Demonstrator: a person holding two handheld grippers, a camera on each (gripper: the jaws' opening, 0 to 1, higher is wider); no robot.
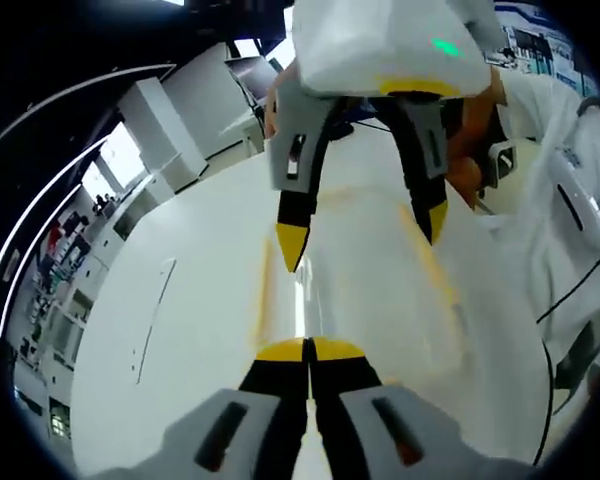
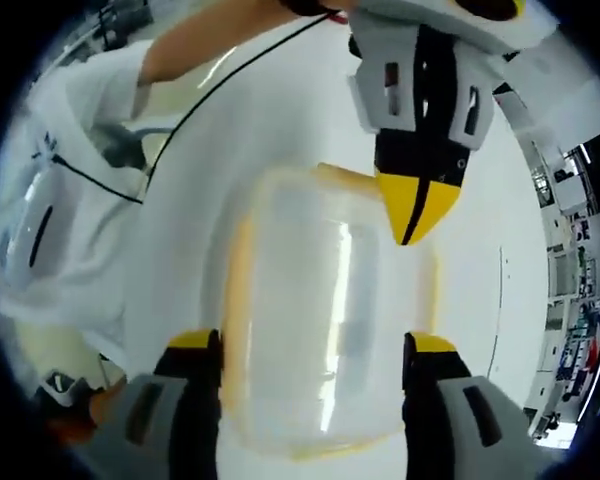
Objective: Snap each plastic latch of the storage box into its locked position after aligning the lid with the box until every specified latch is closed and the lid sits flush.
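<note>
In the right gripper view, bare white counter (image 2: pixel 480 250) lies open at 3 o'clock of the clear yellow-rimmed plastic storage box (image 2: pixel 320 310); the left hand-held gripper (image 2: pixel 417 205) blocks 12 o'clock.

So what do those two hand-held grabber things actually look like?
Both match: the left gripper and right gripper have grey bodies with black jaws tipped in yellow. A white box with a green light sits on the right one, and a thin black cable trails off. The person wears white.
</note>
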